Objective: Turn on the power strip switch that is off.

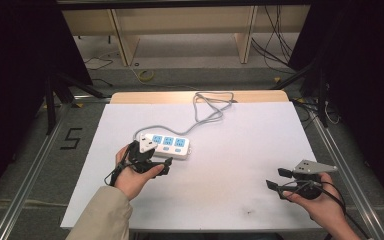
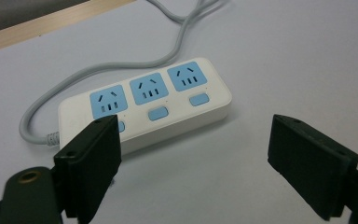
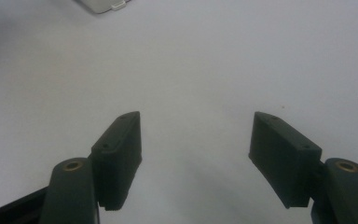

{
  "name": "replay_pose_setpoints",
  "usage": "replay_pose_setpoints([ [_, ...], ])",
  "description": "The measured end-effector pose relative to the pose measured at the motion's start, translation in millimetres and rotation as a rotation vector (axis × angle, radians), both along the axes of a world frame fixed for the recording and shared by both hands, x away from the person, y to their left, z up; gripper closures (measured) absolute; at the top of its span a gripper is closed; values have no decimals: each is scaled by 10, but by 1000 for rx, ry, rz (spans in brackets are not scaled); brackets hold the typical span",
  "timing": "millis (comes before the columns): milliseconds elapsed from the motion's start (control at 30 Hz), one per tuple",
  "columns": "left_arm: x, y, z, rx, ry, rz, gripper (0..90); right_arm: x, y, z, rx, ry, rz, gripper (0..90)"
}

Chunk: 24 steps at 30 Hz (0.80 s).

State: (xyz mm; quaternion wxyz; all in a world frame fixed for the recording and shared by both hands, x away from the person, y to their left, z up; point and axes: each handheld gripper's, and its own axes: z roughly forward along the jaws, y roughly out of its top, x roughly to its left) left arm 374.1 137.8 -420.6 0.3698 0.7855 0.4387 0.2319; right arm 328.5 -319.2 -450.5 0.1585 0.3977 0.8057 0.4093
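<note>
High view: white table [image 1: 240, 165] on grey floor [image 1: 25, 165].

Even overhead light, soft pics, dark edges.

Power strip [image 3: 103, 4] is cut off at top, seemingly blurred.

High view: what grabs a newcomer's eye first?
The white power strip with three blue sockets, left of centre on the white table, its grey cord looping toward the far edge. The left gripper sits right at the strip, jaws open, and the right gripper hovers open near the right edge.
</note>
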Motion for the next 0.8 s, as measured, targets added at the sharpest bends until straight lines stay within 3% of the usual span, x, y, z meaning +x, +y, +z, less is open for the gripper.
replay_pose_setpoints([
  [467,-194,71,-120,15,-10,-46,159,34,-27,-6,7,1,-9,339],
  [800,-306,296,-204,45,-12,-53,151,50,-57,-12,10,1,-17,338],
])
